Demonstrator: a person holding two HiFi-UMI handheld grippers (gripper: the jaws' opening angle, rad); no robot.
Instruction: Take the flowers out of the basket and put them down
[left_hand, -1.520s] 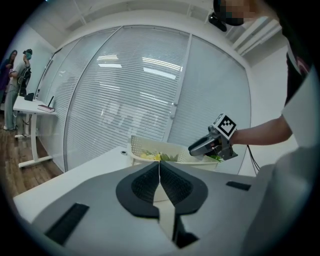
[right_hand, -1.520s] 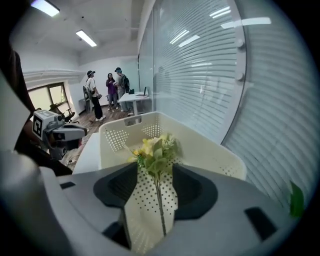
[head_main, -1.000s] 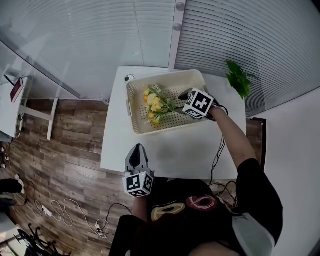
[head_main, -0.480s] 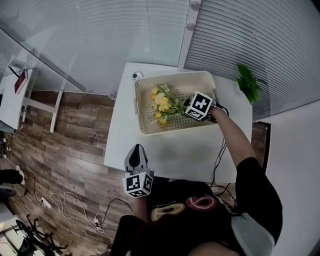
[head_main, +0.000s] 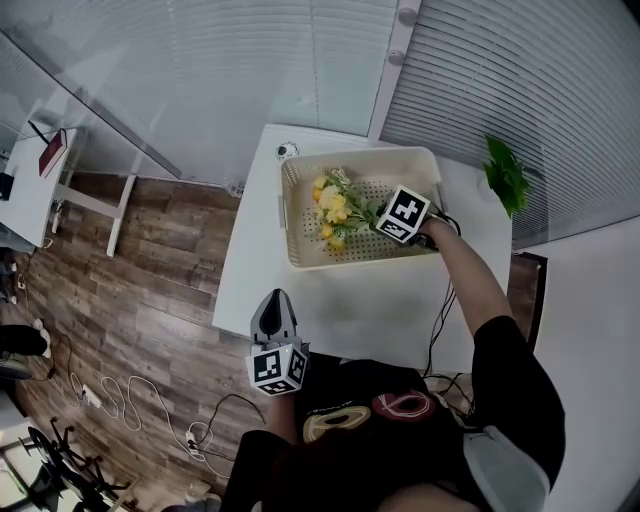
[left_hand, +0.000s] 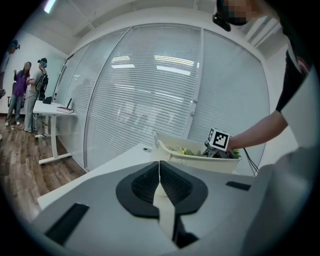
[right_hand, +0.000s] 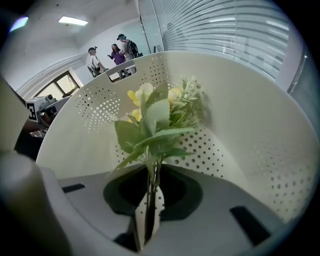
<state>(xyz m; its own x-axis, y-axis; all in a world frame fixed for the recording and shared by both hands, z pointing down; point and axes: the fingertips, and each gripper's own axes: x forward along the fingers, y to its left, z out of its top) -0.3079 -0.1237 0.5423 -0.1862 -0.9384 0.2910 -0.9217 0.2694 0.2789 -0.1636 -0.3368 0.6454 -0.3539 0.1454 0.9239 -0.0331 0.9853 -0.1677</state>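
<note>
A bunch of yellow flowers (head_main: 333, 210) with green leaves lies in a cream perforated basket (head_main: 300, 262) on the white table (head_main: 350, 310). My right gripper (head_main: 375, 220) points steeply down inside the basket. Its jaws have just been closing, and they are shut on the green stems (right_hand: 150, 192). The blooms (right_hand: 160, 112) stand up ahead of the jaws against the basket wall (right_hand: 250, 125). My left gripper (head_main: 273, 297) hovers at the table's near edge, shut and holding nothing; in the left gripper view its pads (left_hand: 150, 182) meet, with the basket (left_hand: 200, 161) beyond them.
A green leafy plant (head_main: 507, 175) sits at the table's far right corner, and a small round object (head_main: 288, 150) at its far left corner. A black cable (head_main: 437, 320) hangs off the right side. People (left_hand: 25, 95) stand by a desk (left_hand: 55, 112) across the room.
My right gripper has sunk lower into the basket, down to the flower stems. My left gripper has stayed near the table's front edge.
</note>
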